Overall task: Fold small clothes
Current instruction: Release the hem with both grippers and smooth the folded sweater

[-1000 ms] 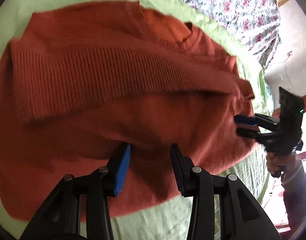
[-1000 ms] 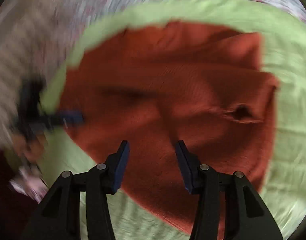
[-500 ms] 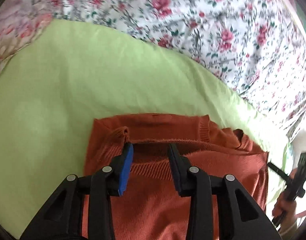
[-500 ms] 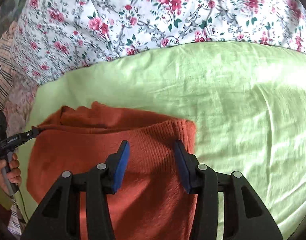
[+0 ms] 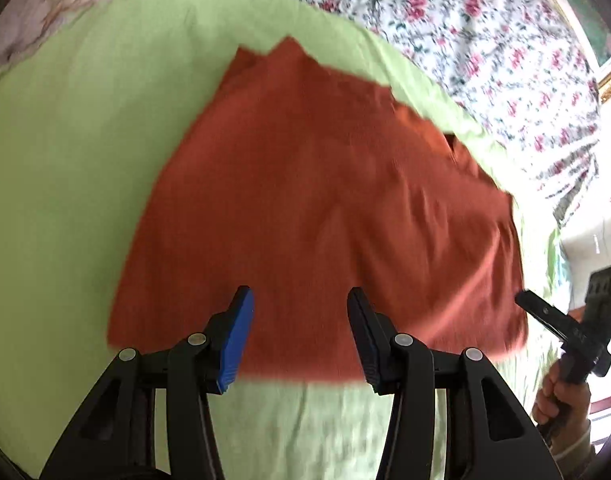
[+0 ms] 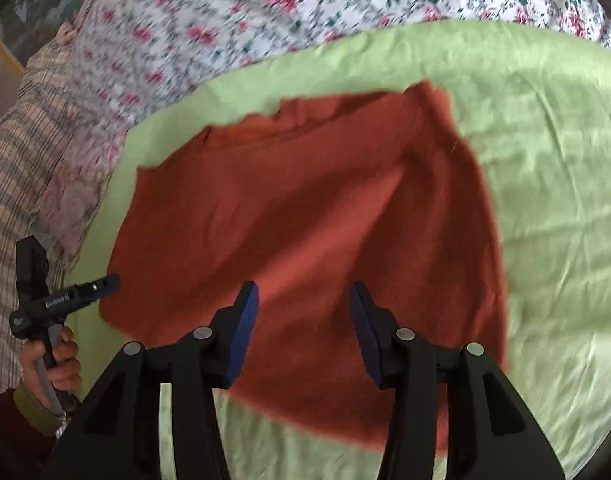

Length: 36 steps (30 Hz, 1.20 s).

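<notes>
An orange-red knit sweater (image 5: pixel 325 208) lies folded and flat on a light green sheet (image 5: pixel 65 152); it also shows in the right wrist view (image 6: pixel 305 240). My left gripper (image 5: pixel 299 304) is open and empty, hovering over the sweater's near edge. My right gripper (image 6: pixel 304 298) is open and empty, over the sweater's near part. The right gripper also shows at the right edge of the left wrist view (image 5: pixel 525 300), just off the sweater's right edge. The left gripper shows at the left of the right wrist view (image 6: pixel 113 279), at the sweater's left edge.
A floral quilt (image 5: pixel 465 40) lies behind the green sheet, also in the right wrist view (image 6: pixel 265 8). A striped and patterned pillow (image 6: pixel 29 152) lies at the left. The green sheet (image 6: pixel 553 200) extends to the right of the sweater. A wall and furniture edge (image 5: pixel 609 80) stand at the far right.
Both grippers carried the near part of the sweater forward over itself, then pulled back and up. The sweater now lies as a smaller folded shape, and both grippers are off it.
</notes>
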Each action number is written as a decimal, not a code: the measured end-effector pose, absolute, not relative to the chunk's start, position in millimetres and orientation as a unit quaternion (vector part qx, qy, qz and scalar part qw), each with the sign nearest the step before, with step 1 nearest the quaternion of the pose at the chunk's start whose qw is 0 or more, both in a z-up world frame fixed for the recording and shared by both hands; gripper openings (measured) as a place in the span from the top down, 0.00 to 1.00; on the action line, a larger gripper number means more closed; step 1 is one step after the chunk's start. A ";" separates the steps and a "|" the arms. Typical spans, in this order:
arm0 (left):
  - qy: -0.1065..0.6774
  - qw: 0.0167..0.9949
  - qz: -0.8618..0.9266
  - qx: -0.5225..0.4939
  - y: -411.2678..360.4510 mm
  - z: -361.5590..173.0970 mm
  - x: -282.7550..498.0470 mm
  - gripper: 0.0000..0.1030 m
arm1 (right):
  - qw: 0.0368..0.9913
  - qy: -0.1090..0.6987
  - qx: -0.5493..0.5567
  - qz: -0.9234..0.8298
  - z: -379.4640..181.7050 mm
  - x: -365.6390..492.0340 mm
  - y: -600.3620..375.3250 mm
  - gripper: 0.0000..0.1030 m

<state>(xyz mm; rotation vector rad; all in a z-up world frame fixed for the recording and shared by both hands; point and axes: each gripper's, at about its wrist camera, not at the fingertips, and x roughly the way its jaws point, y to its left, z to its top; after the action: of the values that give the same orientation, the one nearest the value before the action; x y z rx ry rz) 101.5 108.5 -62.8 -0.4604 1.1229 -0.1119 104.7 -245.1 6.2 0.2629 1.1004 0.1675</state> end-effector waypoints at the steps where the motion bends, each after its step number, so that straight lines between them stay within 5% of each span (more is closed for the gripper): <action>1: 0.531 0.815 -0.058 -0.223 106.8 -65.0 88.9 0.52 | 0.839 0.523 0.126 0.081 5.8 99.2 -241.8 0.53; 26: 0.527 0.789 -0.038 -0.314 125.8 -95.8 40.6 0.35 | 0.810 0.563 0.122 0.108 -15.0 43.7 -194.0 0.45; 36: 0.464 0.776 0.031 -0.426 165.7 -110.8 80.3 0.39 | 0.810 0.561 0.130 0.112 -8.8 48.7 -208.2 0.43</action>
<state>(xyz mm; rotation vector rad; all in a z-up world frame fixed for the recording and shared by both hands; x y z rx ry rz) 80.3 165.7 -110.8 -0.9226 1.0044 0.0665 48.7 -208.2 -8.8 0.2785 1.1996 0.2403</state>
